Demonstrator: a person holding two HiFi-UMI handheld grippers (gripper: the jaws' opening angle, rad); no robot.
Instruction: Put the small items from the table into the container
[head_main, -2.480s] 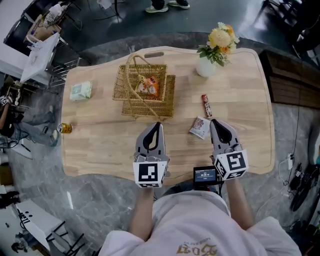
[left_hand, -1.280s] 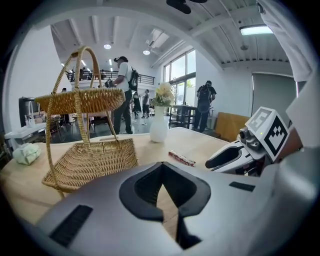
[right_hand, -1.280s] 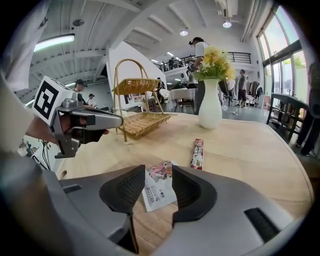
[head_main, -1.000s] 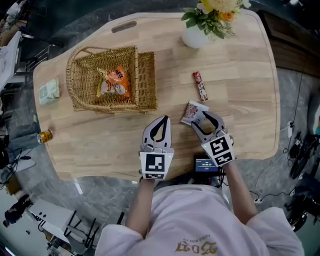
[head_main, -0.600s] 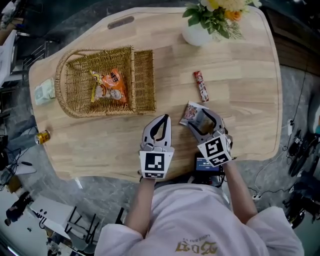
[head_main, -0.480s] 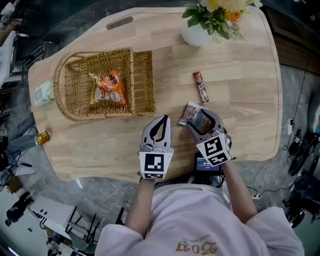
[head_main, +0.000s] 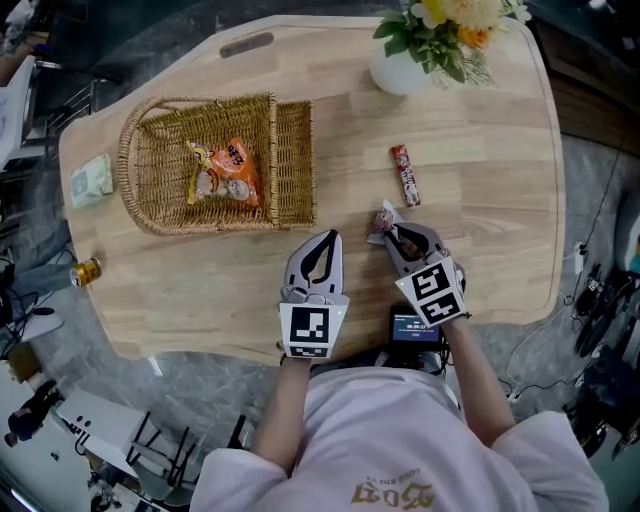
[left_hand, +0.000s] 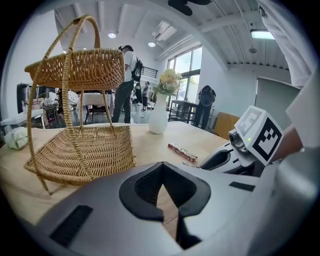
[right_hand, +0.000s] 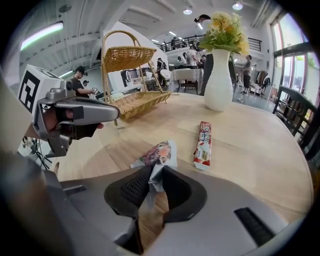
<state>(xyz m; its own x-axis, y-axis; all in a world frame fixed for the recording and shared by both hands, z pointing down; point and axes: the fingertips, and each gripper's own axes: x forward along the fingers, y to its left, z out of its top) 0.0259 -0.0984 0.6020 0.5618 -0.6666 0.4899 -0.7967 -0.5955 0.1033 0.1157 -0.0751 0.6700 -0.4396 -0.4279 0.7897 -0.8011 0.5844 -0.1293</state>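
Note:
A small silver and pink snack packet (head_main: 383, 220) (right_hand: 159, 152) lies on the wooden table (head_main: 480, 240), right of centre. My right gripper (head_main: 395, 238) (right_hand: 152, 172) has its jaws closing on the packet's near end, and the foil is crumpled between the pads. A red candy bar (head_main: 405, 175) (right_hand: 203, 144) lies just beyond it. The wicker basket (head_main: 150, 215) (left_hand: 85, 150) stands at the left and holds an orange snack bag (head_main: 225, 172). My left gripper (head_main: 325, 238) (left_hand: 162, 167) rests near the table's front edge, shut, with nothing in it.
A white vase of flowers (head_main: 400, 70) (right_hand: 218, 85) stands at the far edge. At the table's left end lie a pale green packet (head_main: 92, 182) and a small can (head_main: 84, 271). A small screen device (head_main: 412, 325) sits at the front edge by my right hand.
My right gripper's jaws, open around the packet before, have closed on it and bunched the foil. The left gripper has stayed in place.

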